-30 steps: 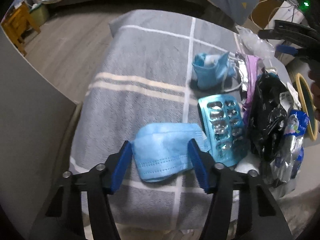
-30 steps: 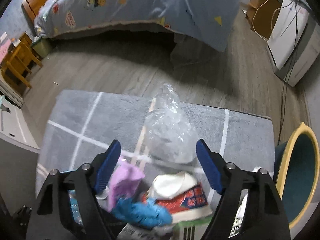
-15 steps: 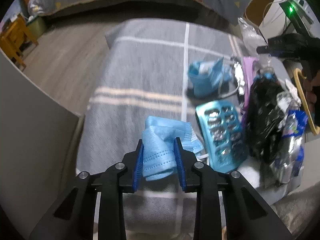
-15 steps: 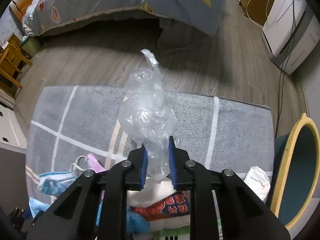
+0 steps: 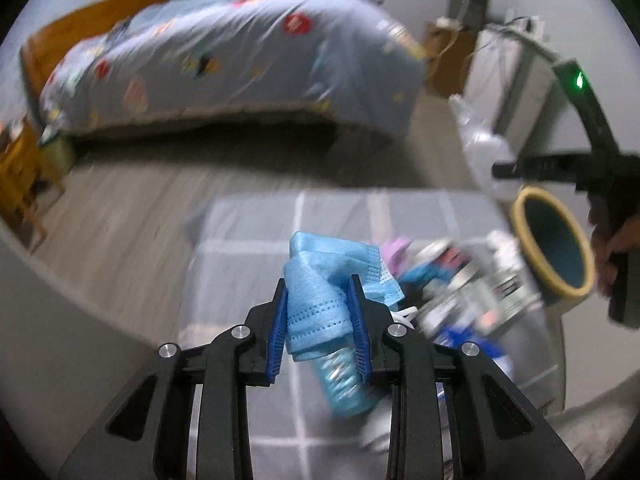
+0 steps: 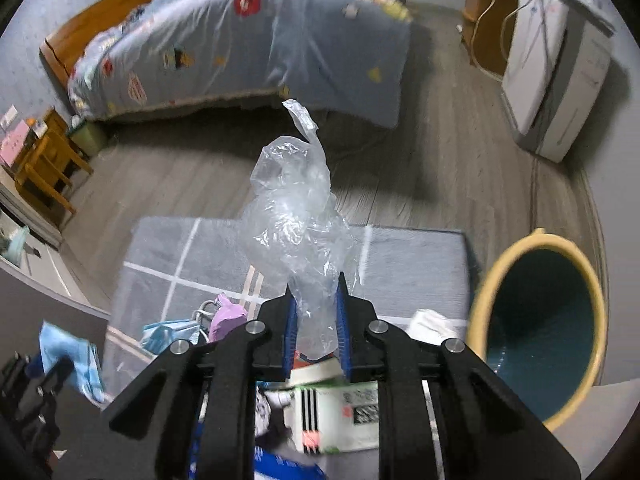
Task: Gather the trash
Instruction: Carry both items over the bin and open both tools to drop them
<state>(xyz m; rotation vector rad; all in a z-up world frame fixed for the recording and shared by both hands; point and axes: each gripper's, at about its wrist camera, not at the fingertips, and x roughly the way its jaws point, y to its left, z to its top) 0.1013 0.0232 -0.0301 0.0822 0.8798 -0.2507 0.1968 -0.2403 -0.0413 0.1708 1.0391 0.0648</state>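
Observation:
My left gripper is shut on a crumpled blue face mask, lifted above the grey checked cloth. A teal blister pack lies under it, blurred. My right gripper is shut on a clear crumpled plastic bag, which stands up above the pads. The bin, yellow-rimmed and teal inside, is to the right of that gripper; in the left wrist view the bin sits at the right with the right gripper and bag above it.
More litter lies on the cloth: a pink scrap, another blue mask, a white and green carton, a white wad. A bed stands behind, a white appliance at the right, wooden furniture at the left.
Both grippers closed, the left on the mask and the right on the clear bag, then rose off the cloth with them. The bin now shows larger at the right.

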